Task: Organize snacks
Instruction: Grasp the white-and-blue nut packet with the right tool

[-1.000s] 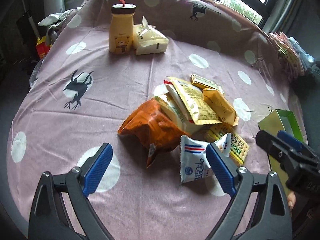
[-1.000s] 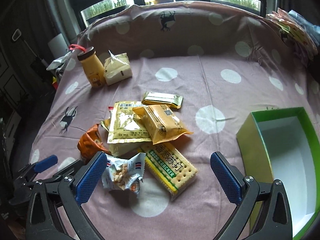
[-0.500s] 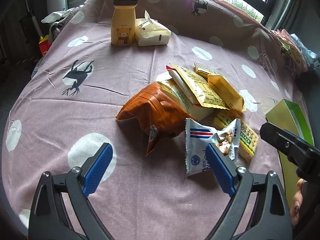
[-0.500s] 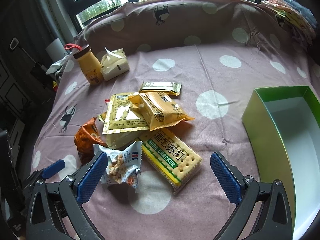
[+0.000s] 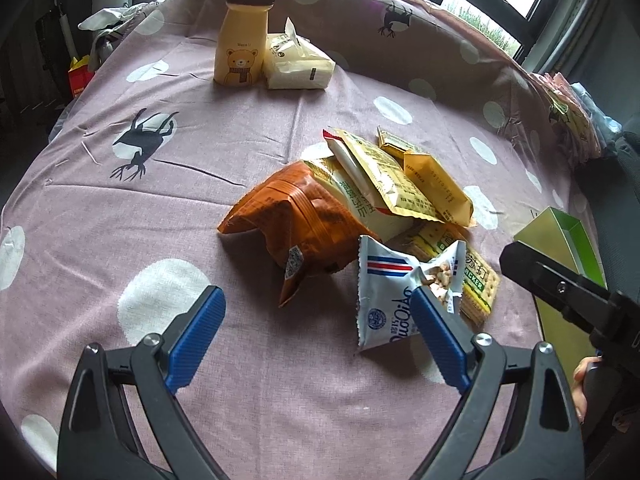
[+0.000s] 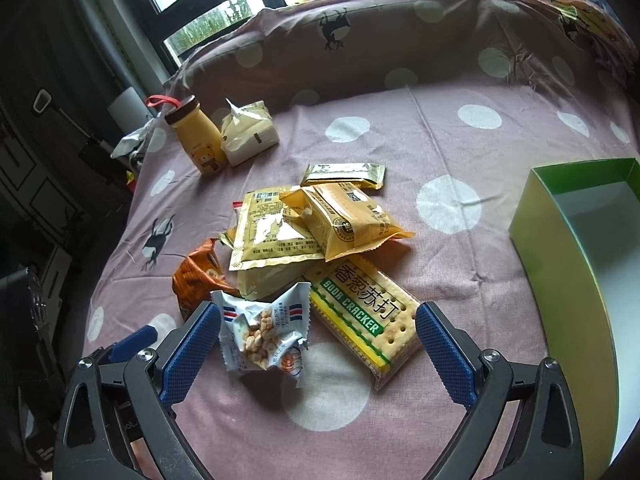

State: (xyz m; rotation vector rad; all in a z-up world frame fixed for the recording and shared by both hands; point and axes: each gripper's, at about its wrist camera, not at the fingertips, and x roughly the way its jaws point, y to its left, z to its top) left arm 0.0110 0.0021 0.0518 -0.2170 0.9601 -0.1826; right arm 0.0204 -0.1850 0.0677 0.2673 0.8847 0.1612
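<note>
A heap of snacks lies on the dotted mauve cloth (image 5: 200,160): an orange bag (image 5: 296,220), yellow packets (image 5: 384,184), a soda cracker pack (image 6: 364,308) and a white peanut packet (image 6: 264,328). My left gripper (image 5: 314,296) hangs open just before the orange bag, its right pad beside the peanut packet (image 5: 384,296). My right gripper (image 6: 316,312) has its jaws closing. The peanut packet and cracker pack lie between and ahead of its pads, untouched. The empty green box (image 6: 568,240) stands to the right.
A yellow bear bottle (image 5: 242,48) and a cream bag (image 5: 296,66) stand at the far left of the cloth. More packets pile at the far right edge (image 6: 588,20). A hand (image 5: 580,380) shows behind the right gripper's arm.
The left gripper has sunk closer to the heap, so the orange bag and peanut packet look larger. The right gripper's view has tilted a little and its pads stand slightly narrower.
</note>
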